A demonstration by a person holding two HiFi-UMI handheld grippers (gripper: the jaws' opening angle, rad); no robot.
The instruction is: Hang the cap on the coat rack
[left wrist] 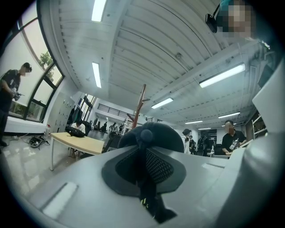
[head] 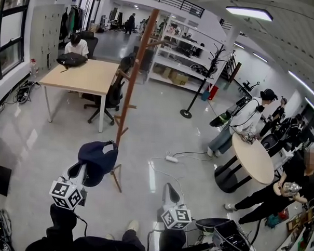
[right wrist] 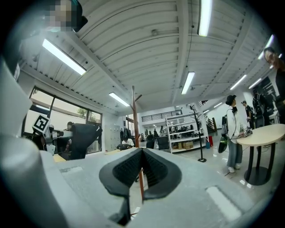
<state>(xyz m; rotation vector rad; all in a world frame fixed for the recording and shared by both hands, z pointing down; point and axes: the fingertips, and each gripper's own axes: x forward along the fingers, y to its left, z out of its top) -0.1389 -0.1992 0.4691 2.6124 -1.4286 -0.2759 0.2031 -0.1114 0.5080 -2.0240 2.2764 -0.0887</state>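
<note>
Cap held just beside the coat rack!
The left gripper pinched the dark cap, low by the pole; the right gripper was empty, jaws pressed together.

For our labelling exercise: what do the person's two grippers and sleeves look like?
The left gripper and right gripper are light grey, with black ribbed pads. Each carries a white cube with black square markers. The sleeves are dark.
</note>
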